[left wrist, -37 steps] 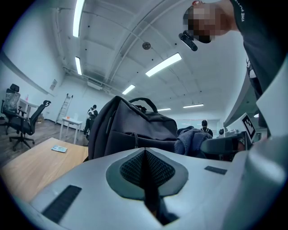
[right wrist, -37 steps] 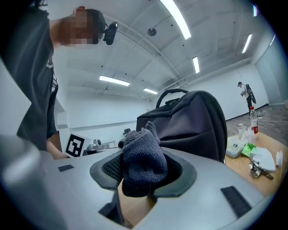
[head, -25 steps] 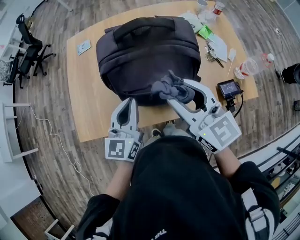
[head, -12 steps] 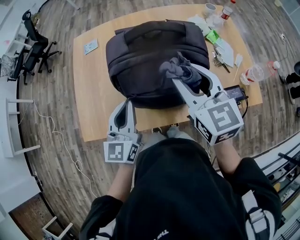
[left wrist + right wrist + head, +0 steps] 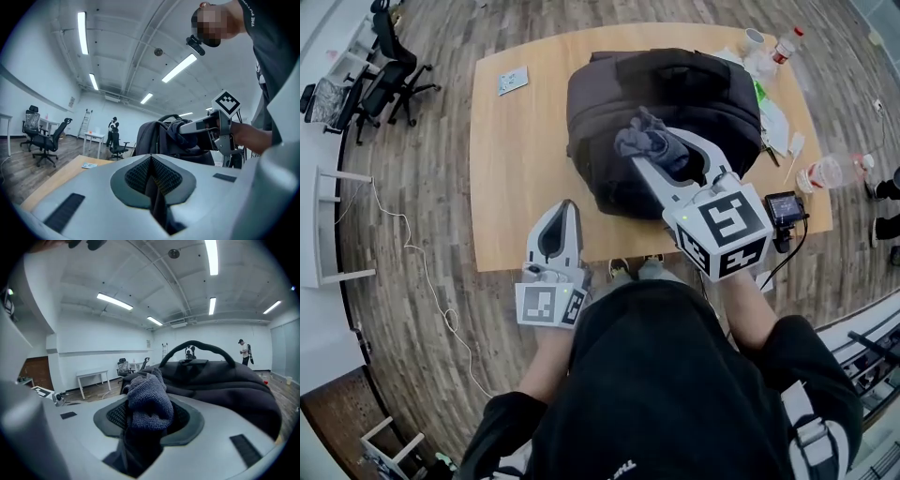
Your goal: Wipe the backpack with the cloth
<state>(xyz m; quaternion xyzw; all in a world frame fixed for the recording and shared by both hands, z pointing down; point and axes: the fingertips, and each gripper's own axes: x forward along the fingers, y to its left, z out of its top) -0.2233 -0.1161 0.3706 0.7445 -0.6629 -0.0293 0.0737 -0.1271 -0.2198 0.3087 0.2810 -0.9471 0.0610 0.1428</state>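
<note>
Backpack [image 5: 675,103], dark and bulky, lies on the wooden table [image 5: 525,169], towards its right half, with the carry handle on the far side. In the right gripper view it [image 5: 220,380] fills the space just beyond the jaws, its handle arching over the top.

The right gripper [image 5: 661,150] reaches over the near face of the backpack. Its jaws are clamped on a grey-blue cloth [image 5: 649,142]. The right gripper view shows the cloth [image 5: 147,401] bunched up between the pads of that gripper [image 5: 145,427], with a knot of it standing above them. From the head view the cloth sits over the backpack's near upper surface. Whether it presses on the fabric I cannot tell.

The left gripper [image 5: 565,206] is over the near edge of the table, left of the backpack's near corner and apart from it. In its own view the jaws [image 5: 151,161] are pressed together with nothing between them. The backpack [image 5: 154,136] and the cloth [image 5: 176,129] show beyond them.

A small card [image 5: 513,80] lies at the far left of the table. At the right edge there are a plastic bottle [image 5: 830,173] on its side and a small device with a screen [image 5: 785,206]. A cup [image 5: 755,39] stands at the far right corner. Office chairs [image 5: 394,70] stand on the floor to the far left.
</note>
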